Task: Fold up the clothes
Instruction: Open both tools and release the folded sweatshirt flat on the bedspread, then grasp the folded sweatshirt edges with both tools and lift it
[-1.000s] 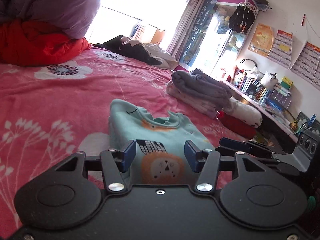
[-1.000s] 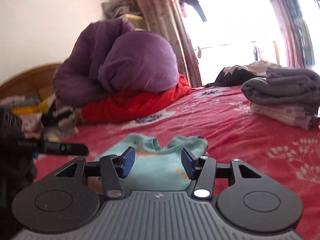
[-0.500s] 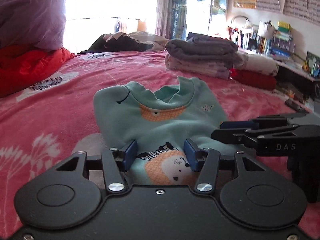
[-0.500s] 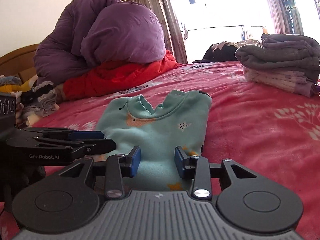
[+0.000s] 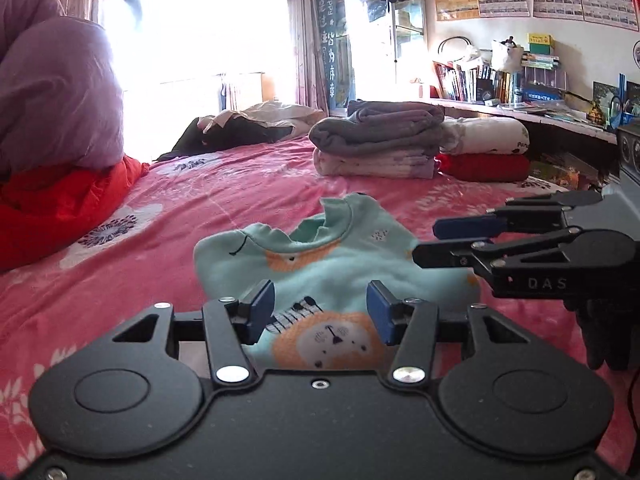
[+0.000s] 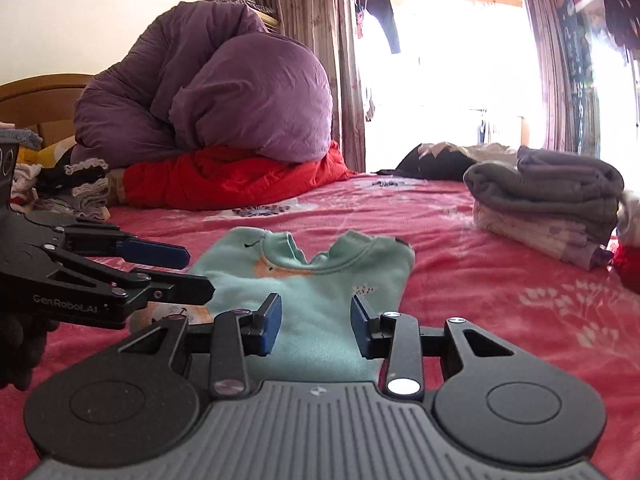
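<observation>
two grippers low over a folded mint sweatshirt

left wrist view: left gripper (image 5: 320, 312) low over the near end of a mint sweatshirt (image 5: 320, 264), blue pads (image 5: 262, 310) apart, nothing pinched between them, lion print showing in the gap. sweatshirt lying folded on the pink flowered bed (image 5: 200, 200), collar at the far end, sleeves tucked out of sight. right gripper (image 5: 428, 240) reaching in from the right edge over the sweatshirt's right side, seen side-on with its two fingers one above the other and a gap between them, nothing gripped; whether touching the cloth, cannot tell. gloved hand (image 5: 608, 332) below it at the edge. farther back, a stack of folded grey and pale clothes (image 5: 376, 144), just beside it a white bundle on top of a red one (image 5: 484, 152). dark heap of clothes (image 5: 240, 132) near the bright window. purple duvet (image 5: 52, 96) piled on a red blanket (image 5: 60, 200) at the left. shelf of books (image 5: 488, 80) along the right wall.

right wrist view: right gripper (image 6: 316, 324) hovering above the near part of the sweatshirt (image 6: 320, 280), jaws narrowed a moment ago and parted now, released, only flat cloth visible beneath. left gripper (image 6: 196, 268) coming in from the left over the sweatshirt's left edge, fingers parted, empty. purple duvet (image 6: 208, 92) on the red blanket (image 6: 232, 180) behind, folded stack (image 6: 548, 204) at the right, wooden headboard (image 6: 40, 96) at the far left.
</observation>
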Action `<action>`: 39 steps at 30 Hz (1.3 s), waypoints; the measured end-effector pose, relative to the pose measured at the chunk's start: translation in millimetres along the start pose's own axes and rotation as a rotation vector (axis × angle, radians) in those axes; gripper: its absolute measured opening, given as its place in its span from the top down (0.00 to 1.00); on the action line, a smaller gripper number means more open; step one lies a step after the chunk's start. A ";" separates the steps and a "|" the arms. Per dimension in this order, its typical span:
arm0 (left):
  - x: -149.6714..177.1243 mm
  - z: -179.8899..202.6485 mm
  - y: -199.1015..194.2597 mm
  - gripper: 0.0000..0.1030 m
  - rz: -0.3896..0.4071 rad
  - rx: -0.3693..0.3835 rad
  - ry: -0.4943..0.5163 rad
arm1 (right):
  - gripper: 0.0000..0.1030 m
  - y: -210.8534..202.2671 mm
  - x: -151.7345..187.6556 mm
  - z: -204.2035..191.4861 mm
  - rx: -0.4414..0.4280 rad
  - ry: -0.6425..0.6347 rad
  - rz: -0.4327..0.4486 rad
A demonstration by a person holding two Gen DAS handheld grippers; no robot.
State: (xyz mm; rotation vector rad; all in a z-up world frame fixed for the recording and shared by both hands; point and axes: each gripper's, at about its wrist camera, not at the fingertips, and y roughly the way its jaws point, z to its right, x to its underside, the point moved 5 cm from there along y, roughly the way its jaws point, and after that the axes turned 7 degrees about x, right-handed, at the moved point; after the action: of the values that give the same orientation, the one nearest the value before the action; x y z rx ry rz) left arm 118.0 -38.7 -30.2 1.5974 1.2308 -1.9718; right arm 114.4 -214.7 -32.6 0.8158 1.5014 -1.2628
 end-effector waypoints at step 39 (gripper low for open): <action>46.0 -85.4 49.4 0.41 0.048 0.175 -0.995 | 0.23 77.5 45.7 62.2 -0.187 0.792 -0.276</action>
State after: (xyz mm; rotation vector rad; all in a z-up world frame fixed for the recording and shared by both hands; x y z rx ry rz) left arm 192.0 10.8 -92.9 0.4834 0.6061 -2.3789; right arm 187.6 -260.7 -99.5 1.0751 2.3910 -1.0030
